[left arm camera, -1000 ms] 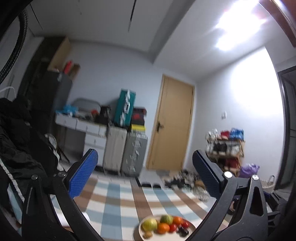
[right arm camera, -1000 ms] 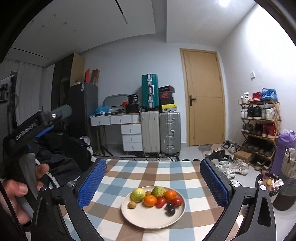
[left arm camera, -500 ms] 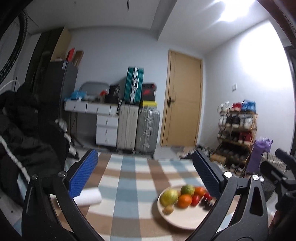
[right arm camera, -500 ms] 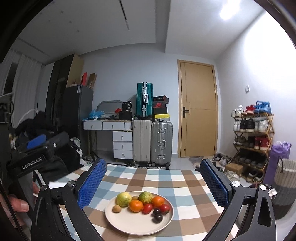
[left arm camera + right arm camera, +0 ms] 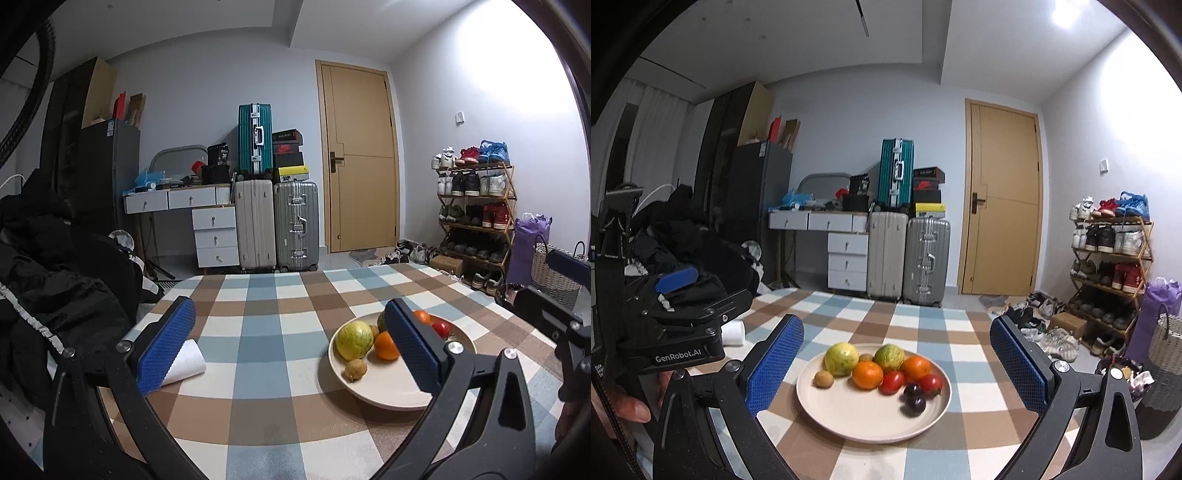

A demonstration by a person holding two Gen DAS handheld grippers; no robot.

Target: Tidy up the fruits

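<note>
A cream plate (image 5: 849, 417) on the checked tablecloth holds a yellow-green citrus (image 5: 841, 358), a green one (image 5: 889, 356), two oranges (image 5: 867, 374), red tomatoes (image 5: 891, 381), dark plums (image 5: 915, 403) and a small brown fruit (image 5: 823, 379). My right gripper (image 5: 897, 365) is open and empty, above the plate's near side. My left gripper (image 5: 291, 343) is open and empty, left of the plate (image 5: 369, 384); its right finger hides part of the fruit. The left gripper's body (image 5: 683, 332) shows in the right wrist view.
A white paper roll (image 5: 184, 363) lies on the table's left side. Dark clothes (image 5: 48, 295) pile at the left. Suitcases (image 5: 277, 225), a drawer desk, a door and a shoe rack (image 5: 476, 221) stand beyond the table. A woven basket (image 5: 1163, 354) is at the right.
The left gripper has tilted down and moved toward the table, so the plate now sits higher and larger in its view. The right gripper has moved closer to the plate.
</note>
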